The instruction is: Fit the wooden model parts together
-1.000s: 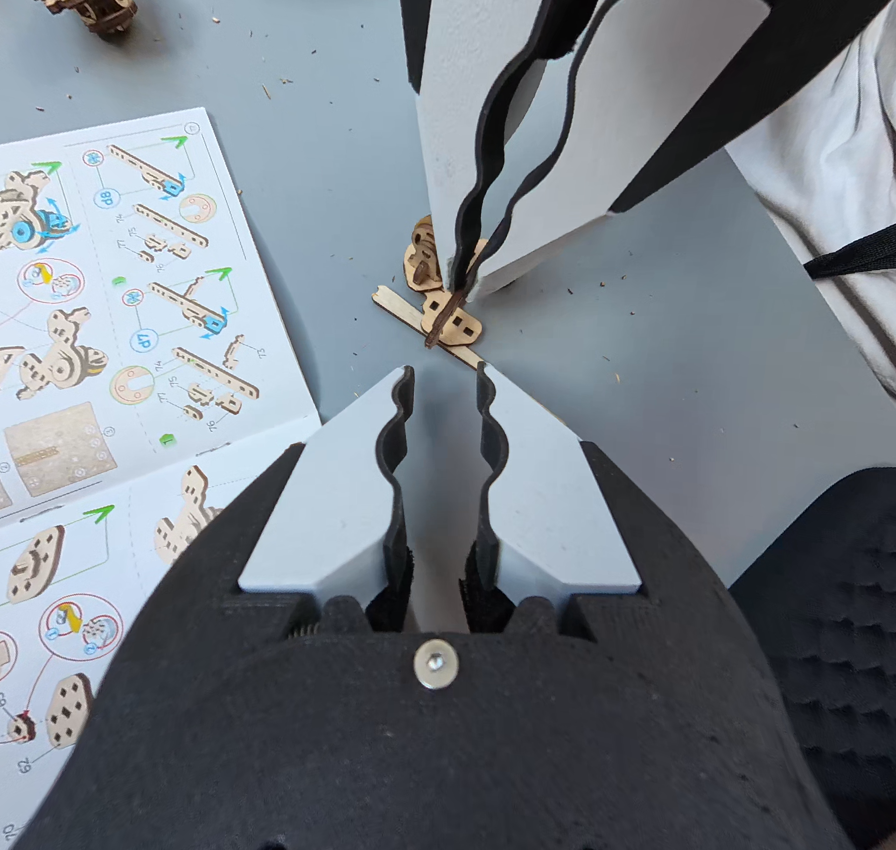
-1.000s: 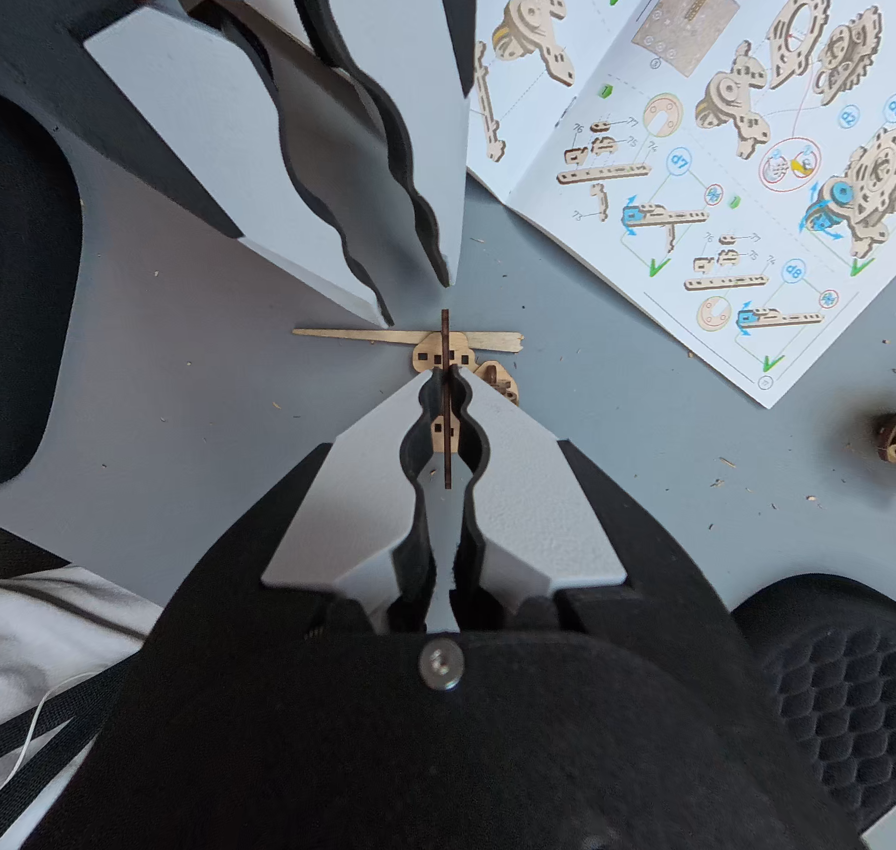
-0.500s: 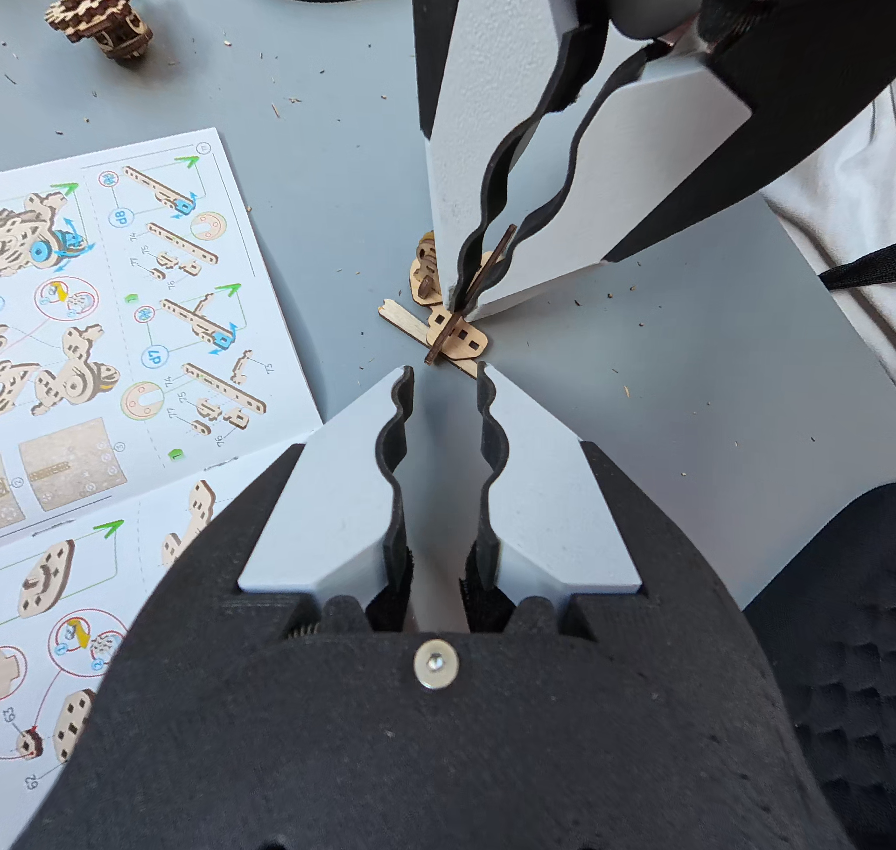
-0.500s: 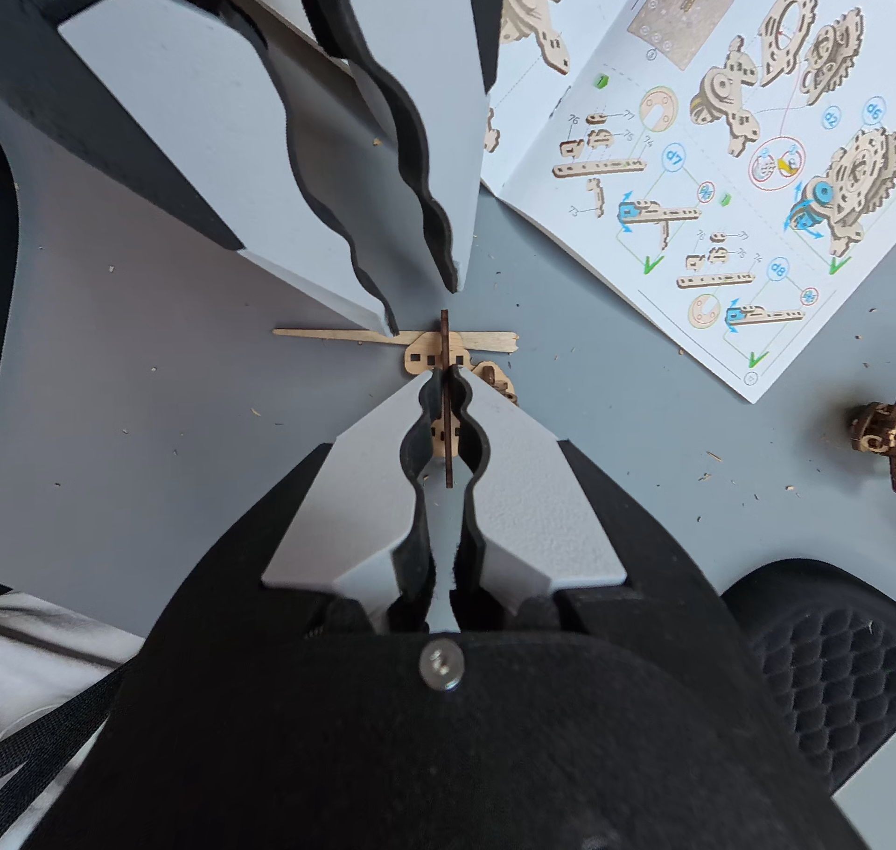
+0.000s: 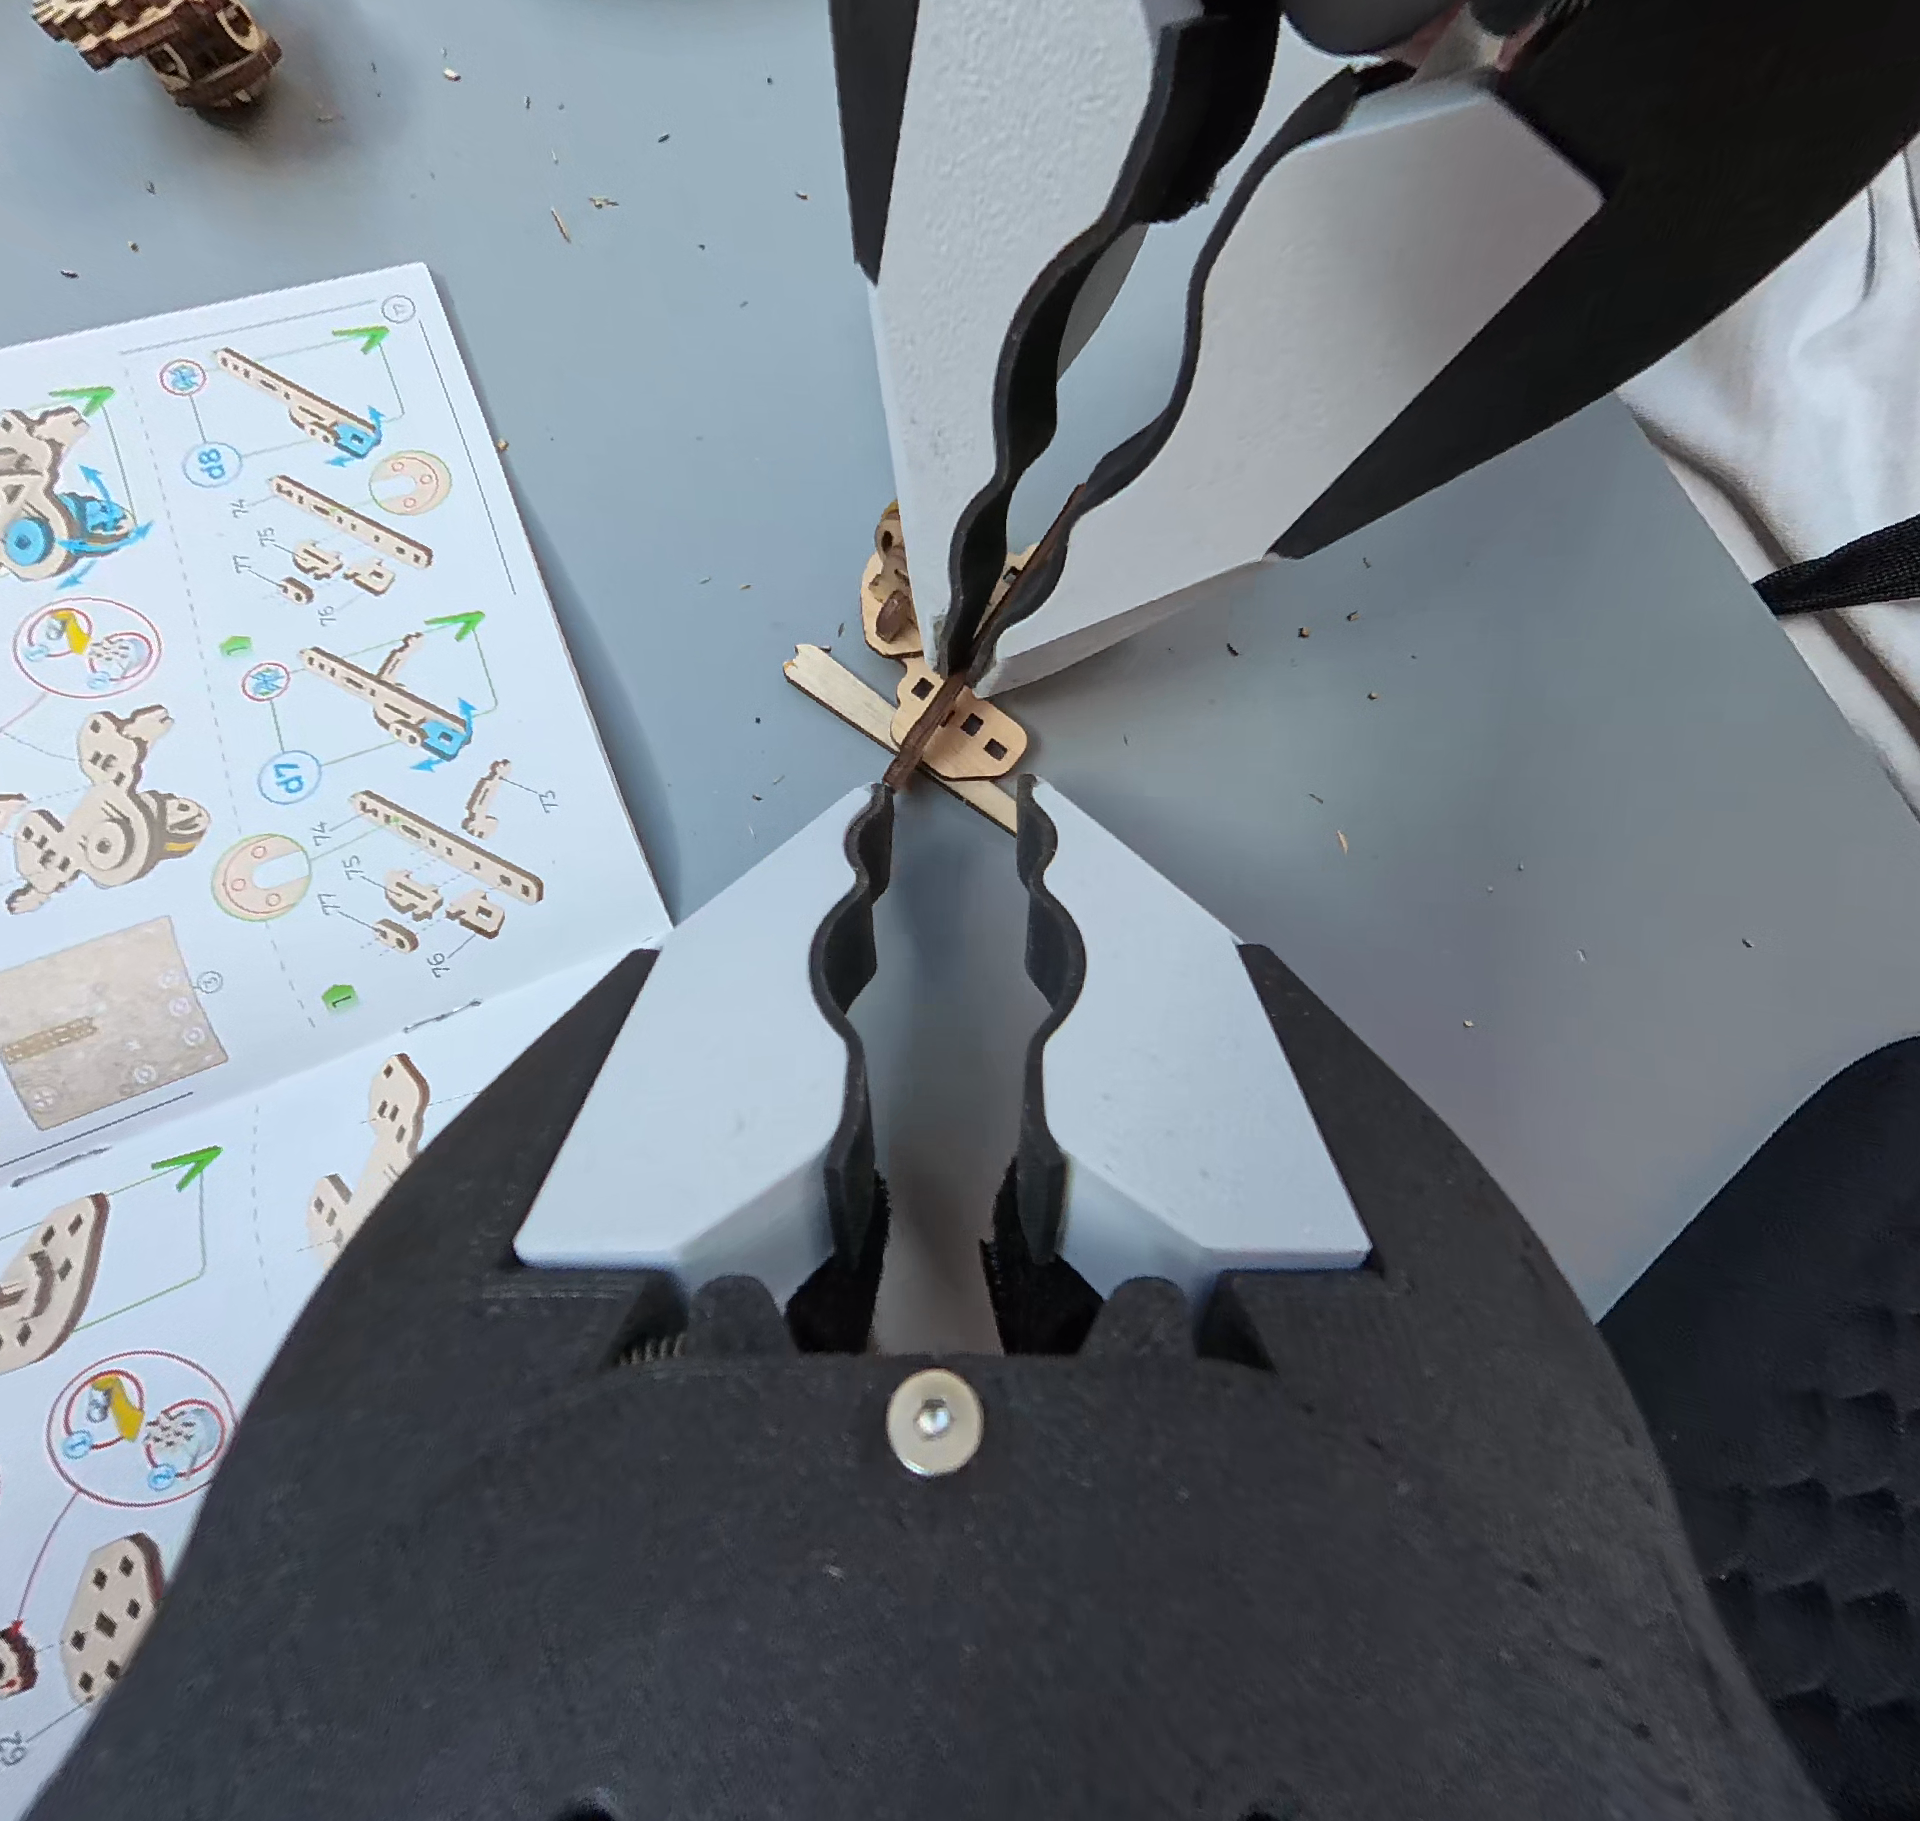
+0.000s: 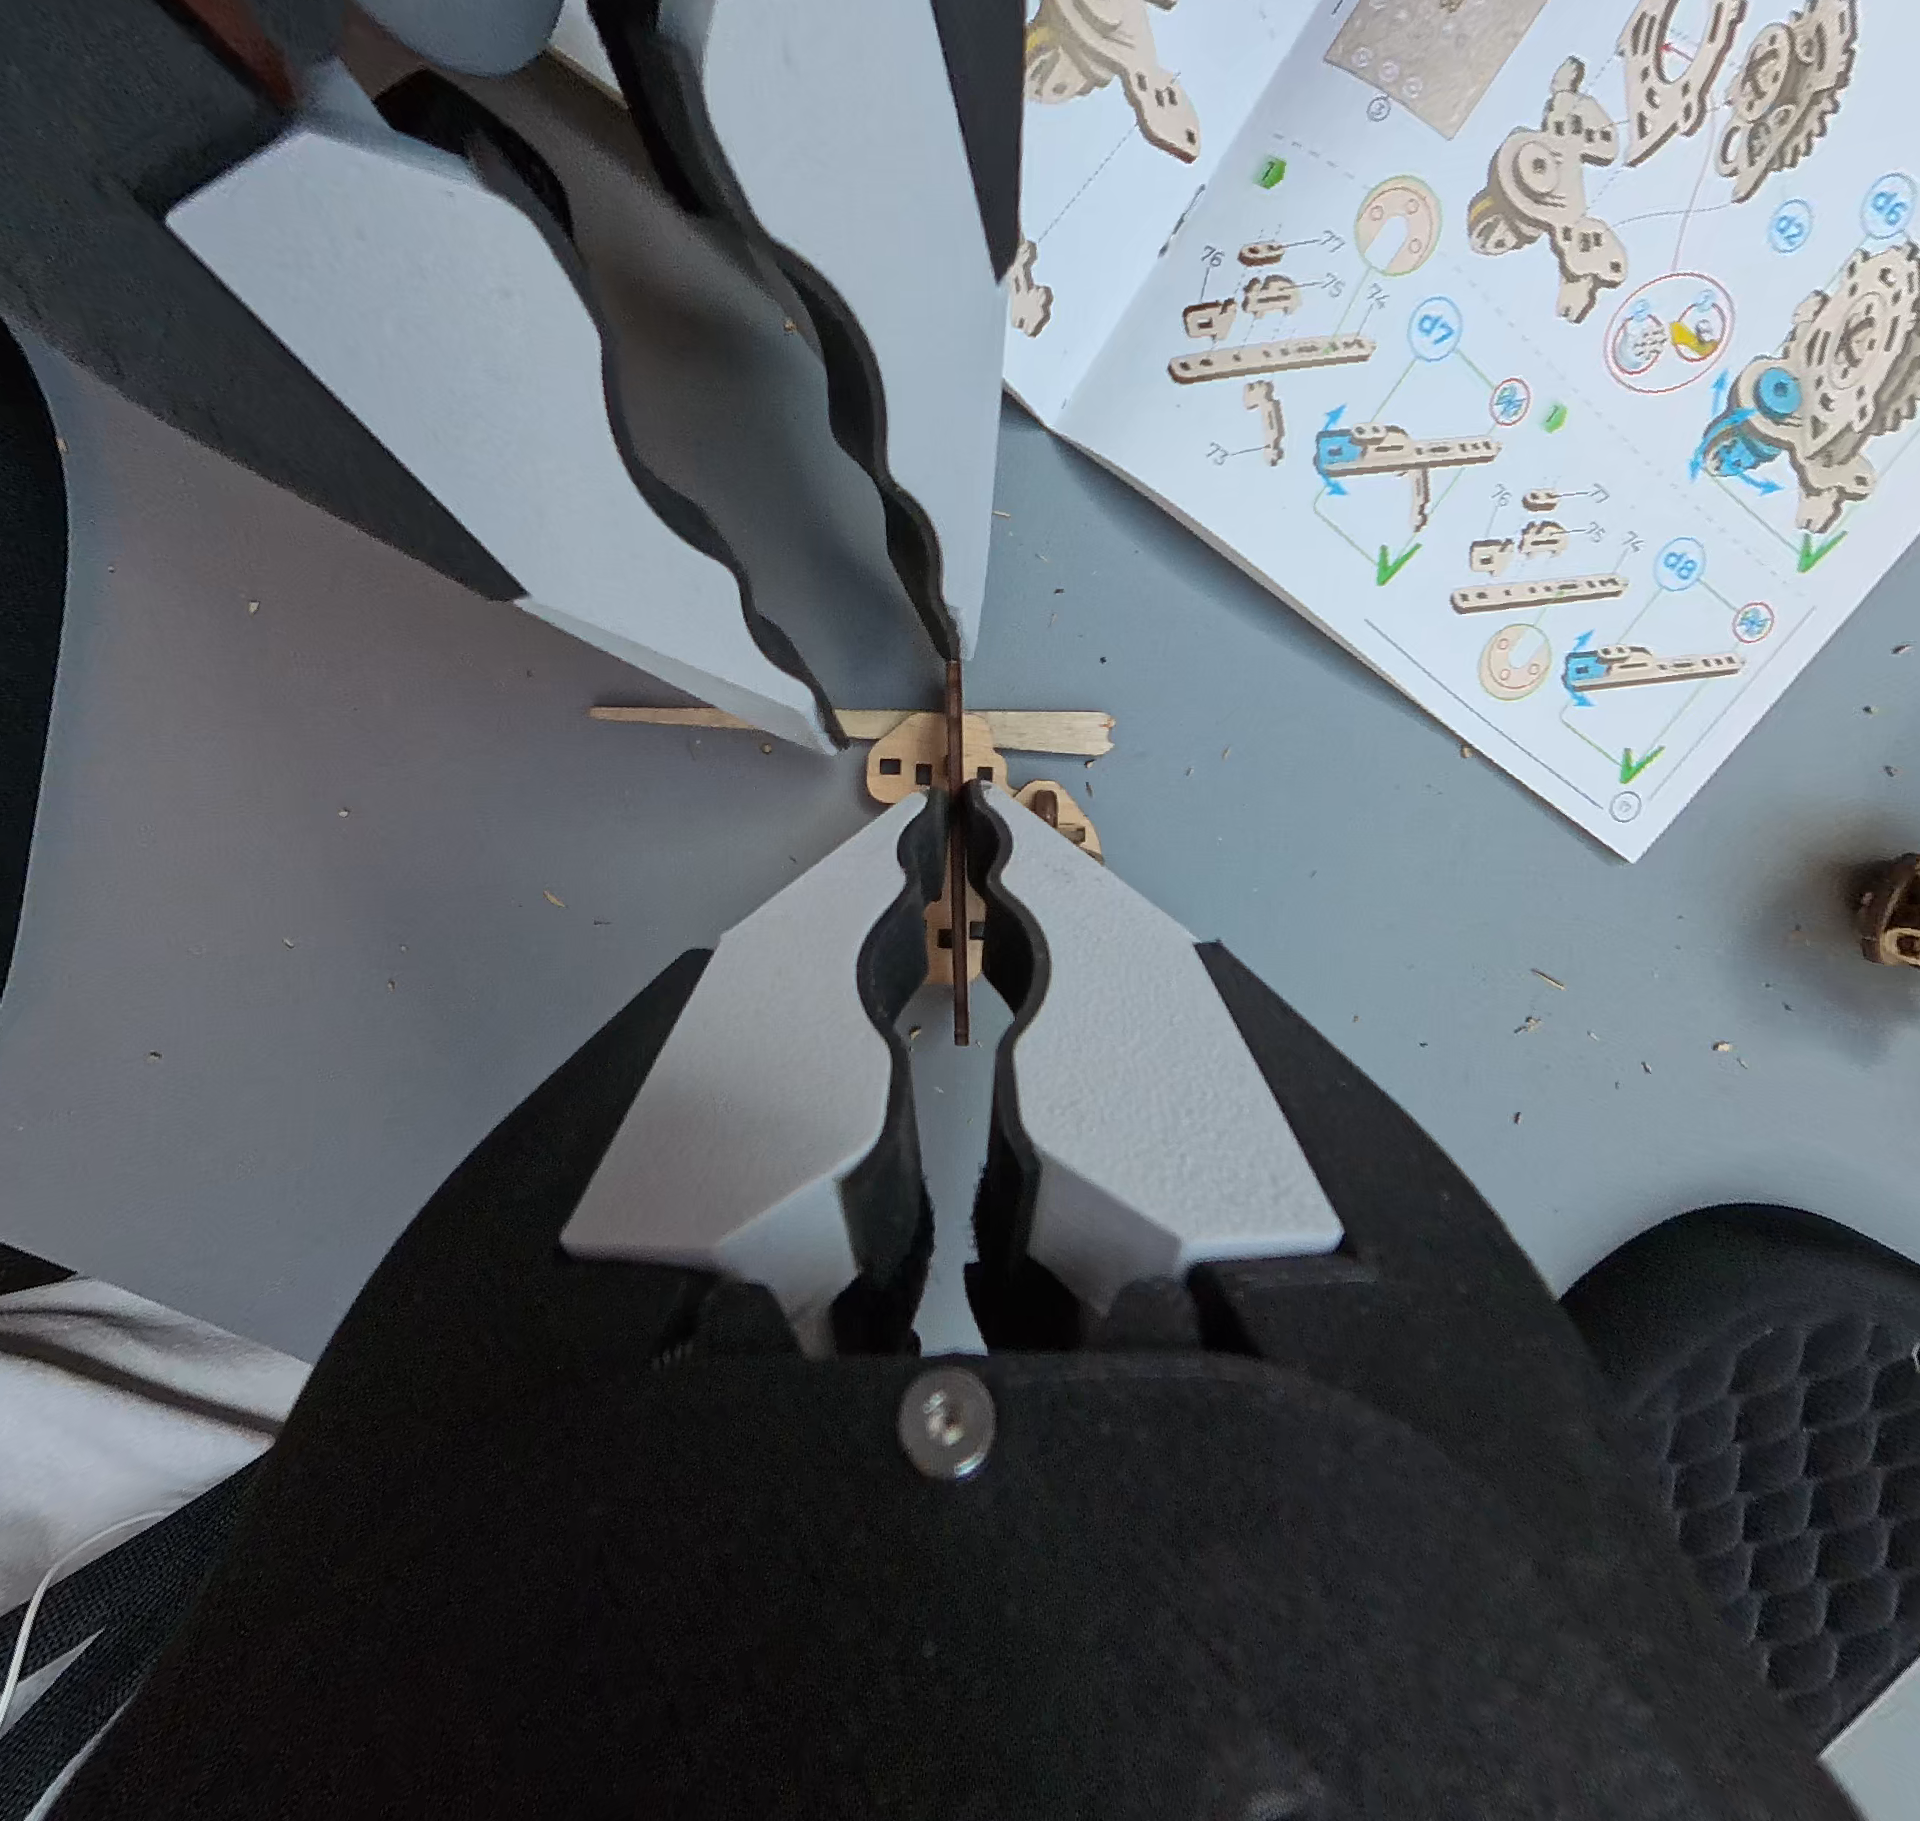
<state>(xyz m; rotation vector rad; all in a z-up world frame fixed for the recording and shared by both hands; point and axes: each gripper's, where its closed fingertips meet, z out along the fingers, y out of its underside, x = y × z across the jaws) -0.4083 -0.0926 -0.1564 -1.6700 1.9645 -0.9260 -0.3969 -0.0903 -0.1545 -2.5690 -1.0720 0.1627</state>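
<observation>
The right gripper (image 6: 951, 805) is clamped on a thin dark-edged wooden plate (image 6: 958, 898), held edge-up over a flat slotted plywood piece (image 6: 904, 761) lying across a pale wooden strip (image 6: 1044, 730) on the grey table (image 6: 312, 888). The left gripper (image 5: 951, 795) hovers just beside them, jaws apart and empty.

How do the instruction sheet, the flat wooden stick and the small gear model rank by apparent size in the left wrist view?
1. Instruction sheet, largest though cropped.
2 and 3. Gear model and wooden stick: unsure; the stick is partly covered.

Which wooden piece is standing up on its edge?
The thin dark piece pinched in the right gripper. It stands on edge, while the slotted plate and long strip lie flat on the table.
</observation>
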